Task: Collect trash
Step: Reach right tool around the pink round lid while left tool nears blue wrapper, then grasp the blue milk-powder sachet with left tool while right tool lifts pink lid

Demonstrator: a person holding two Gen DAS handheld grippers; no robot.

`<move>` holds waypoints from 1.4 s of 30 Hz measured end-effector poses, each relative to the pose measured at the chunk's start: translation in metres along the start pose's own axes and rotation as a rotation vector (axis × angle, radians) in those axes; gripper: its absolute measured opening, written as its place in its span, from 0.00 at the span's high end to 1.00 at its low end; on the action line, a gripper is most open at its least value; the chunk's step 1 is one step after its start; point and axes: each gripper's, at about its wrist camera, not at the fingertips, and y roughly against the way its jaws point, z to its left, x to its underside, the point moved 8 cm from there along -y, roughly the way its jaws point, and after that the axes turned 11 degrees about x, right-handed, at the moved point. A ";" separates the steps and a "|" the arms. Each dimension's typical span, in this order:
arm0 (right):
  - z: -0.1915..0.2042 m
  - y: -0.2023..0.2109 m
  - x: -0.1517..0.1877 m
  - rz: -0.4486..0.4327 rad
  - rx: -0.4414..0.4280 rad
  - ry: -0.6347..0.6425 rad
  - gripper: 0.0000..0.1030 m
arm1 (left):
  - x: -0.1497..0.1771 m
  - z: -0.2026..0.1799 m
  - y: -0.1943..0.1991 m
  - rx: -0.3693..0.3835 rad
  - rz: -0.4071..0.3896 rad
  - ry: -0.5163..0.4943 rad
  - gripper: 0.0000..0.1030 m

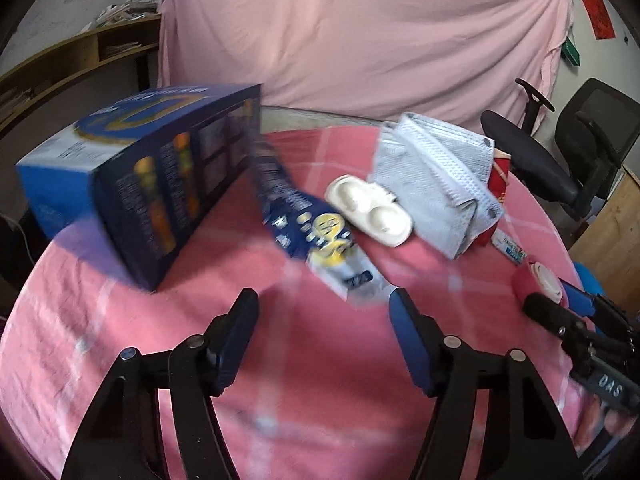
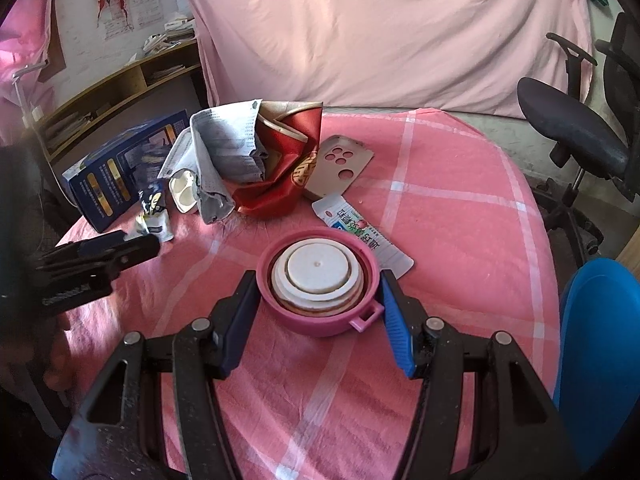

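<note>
Pink sheet [image 2: 380, 32] hangs behind a round desk [image 2: 460, 220] with a pink checked cloth. Right hand-held gripper [image 2: 318, 280] is spread wide with the pink lid [image 2: 320, 284] sitting between its fingers, fingertips right by the rim; can't tell if they're touching. At 12 o'clock from the lid: a crumpled red packet [image 2: 296, 160] with a grey face mask [image 2: 224, 152] draped on it. Left hand-held gripper [image 1: 324, 300] is released too, with a blue-yellow wrapper [image 1: 320, 236] at its 12 o'clock and a blue box [image 1: 152, 168] around 10.
</note>
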 end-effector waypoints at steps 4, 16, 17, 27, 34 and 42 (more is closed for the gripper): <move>0.003 0.001 0.001 -0.001 0.002 0.007 0.18 | 0.005 0.004 0.011 0.042 -0.001 0.001 0.40; 0.004 0.000 0.002 0.002 0.009 0.012 0.18 | -0.020 0.005 0.019 -0.018 -0.075 0.075 0.35; 0.004 0.000 0.002 0.002 0.010 0.013 0.18 | -0.022 0.007 0.016 -0.032 -0.069 0.076 0.35; 0.004 -0.002 0.003 0.011 0.011 0.019 0.18 | -0.033 0.014 -0.008 -0.099 -0.011 0.018 0.46; 0.006 -0.004 0.002 0.018 0.010 0.021 0.19 | -0.024 0.031 -0.017 -0.121 0.012 0.027 0.81; 0.012 0.000 0.005 0.018 0.011 0.035 0.19 | -0.006 0.024 -0.005 -0.069 -0.002 0.008 1.00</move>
